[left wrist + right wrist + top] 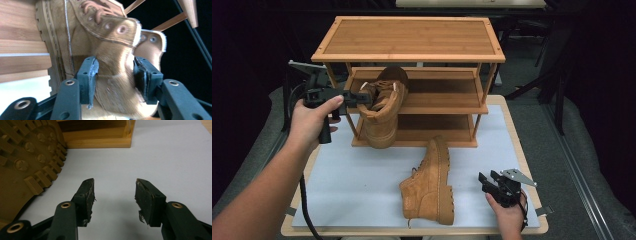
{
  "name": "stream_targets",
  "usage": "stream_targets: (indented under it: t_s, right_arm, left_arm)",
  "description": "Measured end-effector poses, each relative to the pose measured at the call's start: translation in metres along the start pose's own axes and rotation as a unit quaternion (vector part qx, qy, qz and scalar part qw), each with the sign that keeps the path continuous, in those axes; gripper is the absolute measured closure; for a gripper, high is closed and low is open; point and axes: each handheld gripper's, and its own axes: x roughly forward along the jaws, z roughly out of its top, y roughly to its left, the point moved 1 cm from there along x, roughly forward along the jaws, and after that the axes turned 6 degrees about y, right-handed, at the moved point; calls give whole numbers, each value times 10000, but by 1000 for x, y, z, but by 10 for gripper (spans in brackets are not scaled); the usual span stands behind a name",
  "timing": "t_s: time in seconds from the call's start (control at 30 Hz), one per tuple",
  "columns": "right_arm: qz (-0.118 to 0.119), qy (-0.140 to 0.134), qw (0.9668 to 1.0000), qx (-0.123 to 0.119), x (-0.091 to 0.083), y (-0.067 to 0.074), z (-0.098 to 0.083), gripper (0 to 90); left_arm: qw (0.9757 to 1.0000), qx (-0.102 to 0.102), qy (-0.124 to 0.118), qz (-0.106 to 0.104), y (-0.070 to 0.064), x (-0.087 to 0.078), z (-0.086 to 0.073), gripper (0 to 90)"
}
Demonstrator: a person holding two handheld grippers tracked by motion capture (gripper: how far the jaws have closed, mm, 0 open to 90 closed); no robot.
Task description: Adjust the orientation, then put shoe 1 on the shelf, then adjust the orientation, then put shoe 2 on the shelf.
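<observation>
While one boot is carried at the rack, the scene records as follows.

Bench: white-covered bench (362,180) with a pale wood edge; it carries the rack and the second boot.

Rack: three-tier bamboo shoe rack (409,37) at the far side of the bench; top tier bare, middle tier partly taken up by the held boot.

Held boot: tan suede lace-up ankle boot (382,107), gripped at its collar, toe over the left end of the middle shelf (437,92), heel hanging down in front of the rack. Long axis runs front to back and is tilted, not yet flat on the shelf.

Second boot: matching tan boot (432,182), lying on its side on the bench in front of the rack, lugged sole towards the right gripper, toe towards the rack.

Left gripper (357,97): fingers (87,75) clenched on the held boot's collar, one on each side.

Right gripper (486,182): fingers (86,195) released, grasping nothing, resting low just right of the second boot.

Deciding relation: shelf lies ahead of the held boot's toe; judged, the heel must lift and go forward.

Obstruction: rack's left front post (333,75), close beside the left gripper.
</observation>
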Motion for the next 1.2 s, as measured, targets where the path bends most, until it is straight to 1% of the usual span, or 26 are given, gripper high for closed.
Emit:
stream_targets:
  t_s: [0.13, 0.17, 0.2, 0.23, 0.27, 0.33, 0.4, 0.43, 0.47, 0.5, 0.53, 0.57, 0.63, 0.67, 0.7, 0.77, 0.8, 0.83, 0.87, 0.93, 0.97, 1.03, 1.07, 1.13, 1.17, 1.2]
  right_arm:
    - [46, 94, 9999, 5, 0, 2, 2, 484]
    - [46, 94, 9999, 5, 0, 2, 2, 484]
    - [104, 181, 9998, -5, -3, 3, 4, 484]
    - [104, 181, 9998, -5, -3, 3, 4, 484]
    - [117, 62, 9999, 4, -2, 5, 5, 485]
    - [225, 121, 9997, 10, -6, 9, 11, 485]
    - [315, 134, 9994, -7, -9, 11, 14, 488]
    - [348, 132, 9993, 2, -10, 13, 16, 488]
    - [382, 144, 9992, -14, -11, 14, 18, 488]
    - [412, 132, 9991, -17, -12, 15, 20, 488]
    - [431, 193, 9989, -54, -13, 16, 22, 488]
    - [431, 193, 9989, -54, -13, 16, 22, 488]
    - [436, 178, 9988, -139, -13, 21, 27, 473]
    - [449, 156, 9988, -134, -13, 22, 29, 473]
    - [462, 271, 9984, -156, -14, 23, 31, 473]
    - [457, 287, 9984, -156, -14, 24, 34, 474]
    - [487, 336, 9980, -210, -16, 25, 39, 514]
    - [549, 399, 9975, -204, -16, 26, 42, 523]
    - [587, 425, 9972, -195, -15, 28, 44, 533]
    - [606, 424, 9970, -224, -14, 30, 47, 548]
    - [707, 562, 9955, -272, -15, 31, 50, 570]
    - [618, 689, 9952, -324, -13, 38, 57, 605]
    - [685, 741, 9943, -352, -12, 41, 59, 615]
    - [691, 787, 9937, -407, -12, 44, 62, 624]
    - [776, 810, 9925, -481, -12, 46, 63, 642]
    - [734, 868, 9922, -517, -13, 51, 67, 728]
  left_arm:
    - [9999, 54, -77, -42, 2, -17, -7, 537]
    - [9999, 54, -77, -42, 2, -17, -7, 545]
    - [9999, 79, -91, -26, 3, -21, -9, 547]
    - [9999, 118, -120, 6, 4, -25, -12, 547]
    - [9998, 157, -113, 26, 6, -28, -16, 551]
    - [9997, 234, -97, 44, 10, -35, -24, 570]
    - [9993, 335, -80, 118, 17, -40, -34, 583]
    - [9985, 466, -76, 295, 28, -42, -45, 590]
    - [9985, 466, -76, 295, 28, -42, -45, 598]
    - [9980, 497, -75, 390, 34, -40, -52, 602]
    - [9969, 569, -17, 545, 48, -35, -64, 602]
    - [9969, 569, -17, 545, 48, -35, -64, 602]
    - [9957, 636, -67, 663, 63, -29, -76, 601]
    - [9957, 604, -48, 700, 71, -25, -82, 601]
    - [9955, 587, -29, 738, 78, -20, -88, 601]
    - [9944, 652, 36, 834, 91, -11, -99, 601]
    - [9938, 670, 32, 882, 97, -7, -104, 615]
    - [9932, 670, 112, 943, 107, 2, -114, 618]
    - [9928, 673, 137, 979, 113, 6, -118, 621]
    - [9930, 657, 162, 969, 117, 10, -122, 625]
    - [9934, 627, 169, 947, 121, 14, -125, 625]
    - [9930, 654, 190, 964, 129, 23, -133, 622]
    - [9934, 652, 148, 933, 131, 26, -136, 621]
    - [9936, 668, 126, 901, 134, 28, -139, 616]
    - [9941, 659, 129, 856, 136, 31, -143, 609]
    - [9946, 648, 84, 804, 140, 35, -149, 596]
